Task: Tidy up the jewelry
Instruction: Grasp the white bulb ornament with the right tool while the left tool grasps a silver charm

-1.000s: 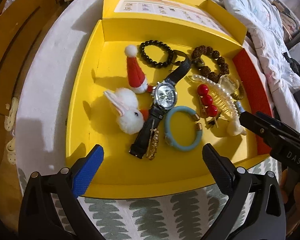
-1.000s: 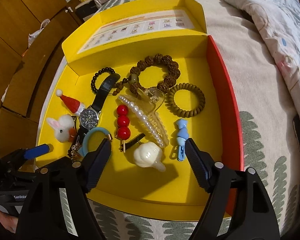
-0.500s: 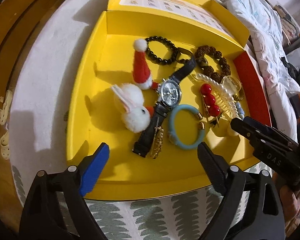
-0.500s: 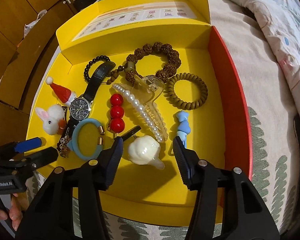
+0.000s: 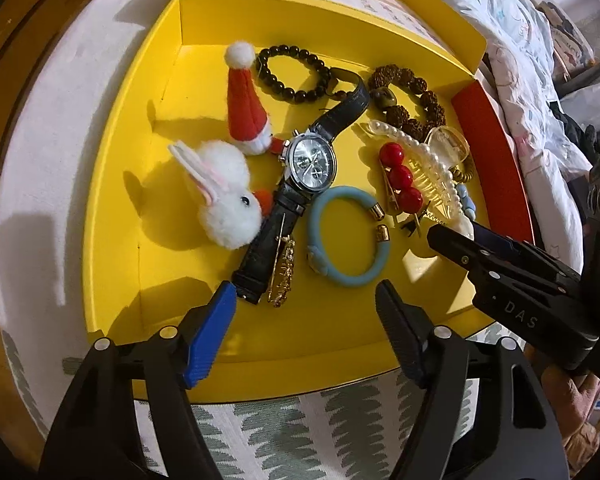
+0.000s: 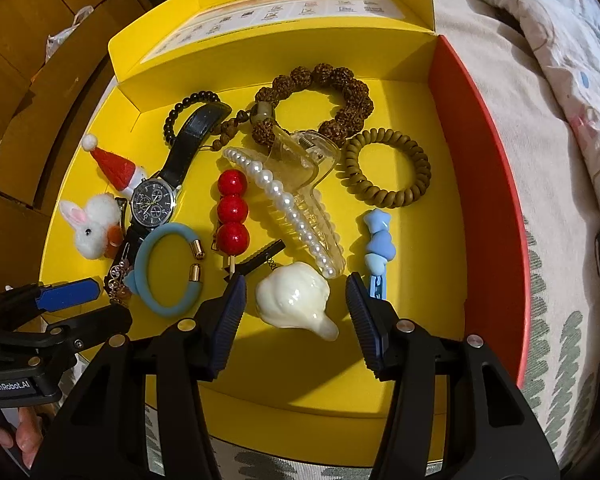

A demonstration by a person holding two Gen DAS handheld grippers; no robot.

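A: Largest first. We have the yellow tray [image 6: 452, 208] on the bed [image 6: 496, 92], with a red wall [image 6: 496, 184] to the right of our right hand-held gripper [image 6: 296, 298] and a raised flap at the far side.

B: Then the wristwatch [image 5: 312, 162], ahead of our left hand-held gripper [image 5: 304, 300]; its strap end lies just off the blue pad.

A: Pearl claw clip [image 6: 300, 204], ahead of the right one. Blue bangle [image 5: 346, 236], straight ahead of the left one.

B: White shell piece [image 6: 296, 300], between the right jaws. They stand apart on either side of it, and we see no pad pressing on it.

A: Left jaws are closing, nothing between them yet; the gold brooch [image 5: 282, 276] lies just ahead, against the strap.

B: Risks, as we judge them: the shell looks glossy and rounded, so it could squirt out of a pinch. The left jaws could catch strap and brooch together.

A: Room: open yellow floor lies near each gripper and toward the red wall. The middle is crowded, with items touching or overlapping, so dragging would snag neighbours.
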